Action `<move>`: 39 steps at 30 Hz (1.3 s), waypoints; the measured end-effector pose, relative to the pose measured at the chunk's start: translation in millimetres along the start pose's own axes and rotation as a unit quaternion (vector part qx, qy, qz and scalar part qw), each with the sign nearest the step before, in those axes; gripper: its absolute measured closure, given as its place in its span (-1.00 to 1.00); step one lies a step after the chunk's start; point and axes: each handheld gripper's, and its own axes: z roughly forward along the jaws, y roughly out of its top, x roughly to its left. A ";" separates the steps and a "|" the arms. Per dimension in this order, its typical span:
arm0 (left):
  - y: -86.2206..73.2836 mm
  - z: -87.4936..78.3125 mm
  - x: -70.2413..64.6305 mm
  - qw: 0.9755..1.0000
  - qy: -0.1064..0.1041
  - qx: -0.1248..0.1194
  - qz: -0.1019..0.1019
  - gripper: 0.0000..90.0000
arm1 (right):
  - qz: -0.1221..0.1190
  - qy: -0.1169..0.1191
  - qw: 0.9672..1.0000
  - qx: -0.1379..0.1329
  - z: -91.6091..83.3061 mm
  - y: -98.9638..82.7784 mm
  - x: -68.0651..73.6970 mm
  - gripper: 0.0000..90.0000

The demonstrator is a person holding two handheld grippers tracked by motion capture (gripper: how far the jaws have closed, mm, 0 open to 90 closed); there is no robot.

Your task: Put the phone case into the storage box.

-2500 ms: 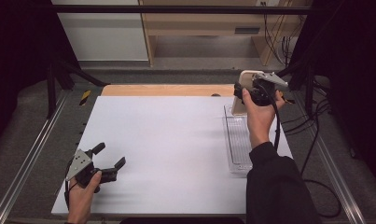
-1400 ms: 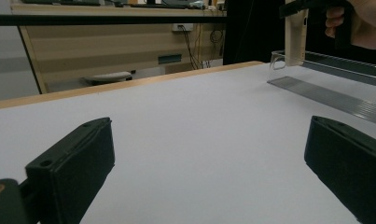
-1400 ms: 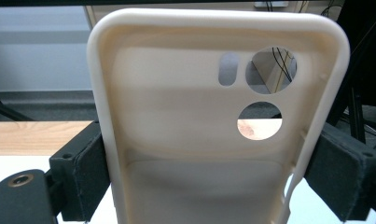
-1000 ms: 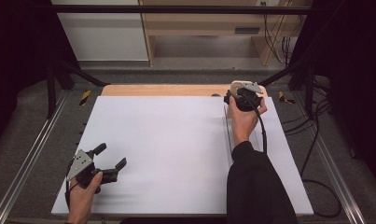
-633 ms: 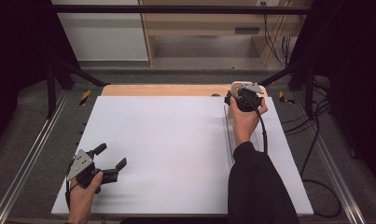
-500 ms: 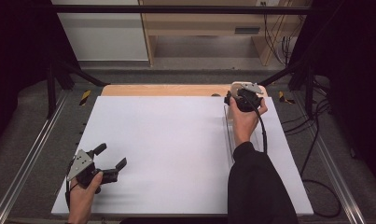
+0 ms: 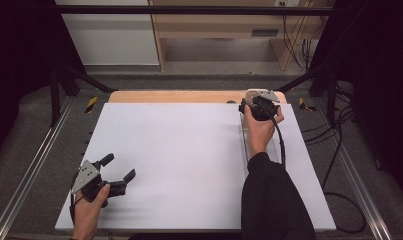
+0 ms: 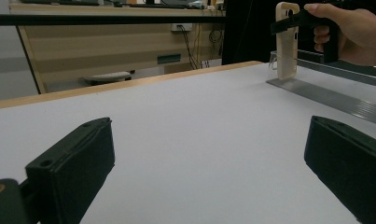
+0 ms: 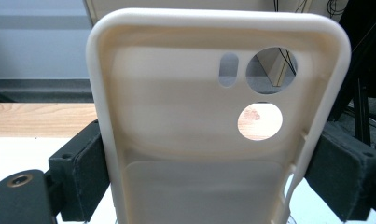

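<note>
A cream phone case [image 9: 218, 116] is clamped upright by its side edges in the right tongs [image 7: 259, 105] at the table's [image 7: 189, 150] far right, above a clear rack [image 7: 276, 150], likely for slotting in. The left tongs [image 7: 118, 175] are held wide, idle.

Big white sheet [image 7: 189, 160] covers most of the table, with a strip of bare wood [image 7: 179, 96] poking out along the far edge. Metal rails [image 7: 29, 175] run down the left and right sides. Past the table there's a pale wood desk [image 7: 224, 25], a white cabinet [image 7: 106, 35] to its left, and cables [image 7: 339, 165] on the floor at right.
</note>
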 end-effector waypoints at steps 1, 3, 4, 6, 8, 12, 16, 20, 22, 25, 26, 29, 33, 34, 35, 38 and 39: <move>0.0 0.0 0.0 1.000 0.000 0.000 0.000 -0.97 | -0.001 0.001 1.000 0.000 0.3 -0.3 0.3 -0.75; 0.0 0.1 -0.1 1.000 0.000 0.000 0.001 -0.97 | -0.001 0.000 1.000 0.001 1.0 -0.7 0.9 -0.75; 0.0 0.1 -0.2 1.000 0.000 0.000 0.001 -0.97 | -0.001 0.000 1.000 0.001 1.4 -1.0 1.0 -0.75; 0.0 0.1 -0.2 1.000 0.000 0.001 0.001 -0.97 | 0.001 0.001 1.000 0.001 2.2 -1.4 1.2 -0.75; 0.0 0.2 -0.2 1.000 0.000 0.001 0.001 -0.97 | 0.002 0.000 1.000 0.001 3.0 -1.9 1.3 -0.75; -0.1 0.2 -0.1 1.000 -0.001 0.001 0.001 -0.97 | 0.002 0.000 1.000 0.001 4.1 -2.5 1.3 -0.75; -0.1 0.3 -0.3 1.000 -0.001 0.001 0.001 -0.97 | 0.006 0.001 1.000 -0.001 4.7 -3.0 0.5 -0.75; -0.1 0.3 -0.3 1.000 -0.001 0.001 0.001 -0.97 | 0.007 0.003 1.000 -0.004 5.2 -3.4 0.0 -0.75; -0.2 0.4 -0.3 1.000 -0.001 0.001 0.001 -0.97 | 0.008 0.003 1.000 -0.005 5.6 -3.6 -0.3 -0.75; -0.2 0.6 -0.4 1.000 -0.001 0.002 0.002 -0.97 | 0.005 0.002 1.000 -0.007 6.3 -4.3 -0.1 -0.75; -0.3 0.7 -0.5 1.000 -0.001 0.002 0.001 -0.97 | 0.004 0.002 1.000 -0.007 6.5 -4.7 0.0 -0.75; -0.3 1.0 -0.8 1.000 -0.003 0.002 0.002 -0.97 | -0.001 0.001 1.000 -0.007 6.8 -5.9 1.4 -0.75; -0.3 1.0 -0.9 1.000 -0.003 0.003 0.003 -0.97 | -0.009 -0.001 1.000 -0.008 6.7 -6.9 4.0 -0.75; -0.3 1.0 -0.8 1.000 -0.003 0.003 0.003 -0.97 | -0.009 -0.002 1.000 -0.008 6.6 -6.9 4.4 -0.75; -0.3 1.1 -0.8 1.000 -0.003 0.003 0.002 -0.97 | -0.010 -0.004 1.000 -0.008 6.4 -7.1 4.4 -0.76; -0.3 1.1 -1.0 1.000 -0.003 0.003 0.002 -0.97 | -0.014 -0.005 1.000 -0.008 6.2 -7.3 5.7 -0.76; -0.3 1.2 -1.0 1.000 -0.003 0.003 0.003 -0.97 | -0.018 -0.005 1.000 -0.007 6.1 -7.3 6.2 -0.76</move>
